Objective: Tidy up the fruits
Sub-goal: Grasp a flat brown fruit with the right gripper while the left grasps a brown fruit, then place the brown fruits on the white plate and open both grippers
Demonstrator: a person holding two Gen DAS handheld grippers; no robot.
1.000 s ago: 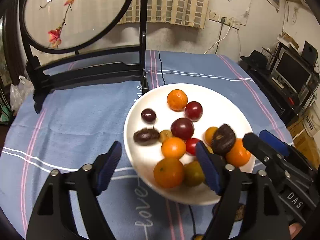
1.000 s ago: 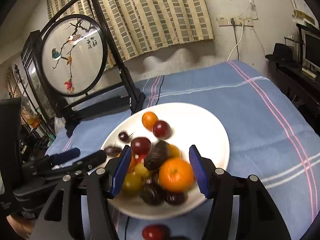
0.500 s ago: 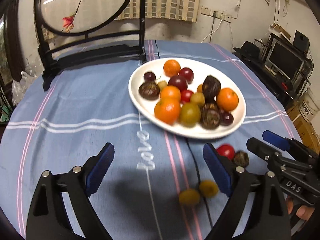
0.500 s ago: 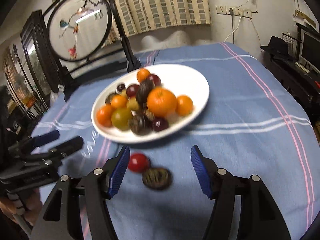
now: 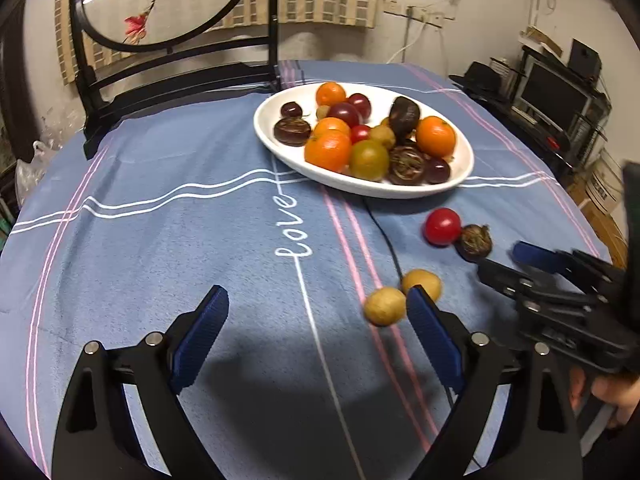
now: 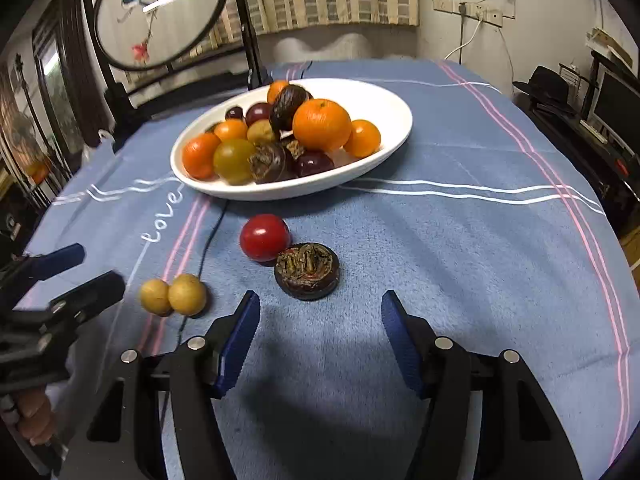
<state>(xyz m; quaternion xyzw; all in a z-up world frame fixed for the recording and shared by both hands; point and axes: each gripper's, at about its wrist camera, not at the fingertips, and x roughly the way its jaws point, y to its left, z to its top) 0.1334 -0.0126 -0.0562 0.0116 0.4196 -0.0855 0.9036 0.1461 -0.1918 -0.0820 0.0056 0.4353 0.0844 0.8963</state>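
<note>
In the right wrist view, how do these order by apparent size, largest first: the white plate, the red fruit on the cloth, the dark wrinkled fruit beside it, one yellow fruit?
1. white plate
2. dark wrinkled fruit and red fruit: nearly alike, no ranking.
3. yellow fruit, clearly smallest.

The near side of the table (image 6: 460, 248) has four loose fruits in the way: a red fruit (image 6: 264, 237) touching a dark wrinkled one (image 6: 307, 270), and two yellow ones (image 6: 173, 294) side by side. The full white plate (image 6: 384, 108) blocks the middle. The right side and the left side (image 5: 132, 240) are bare cloth.
</note>
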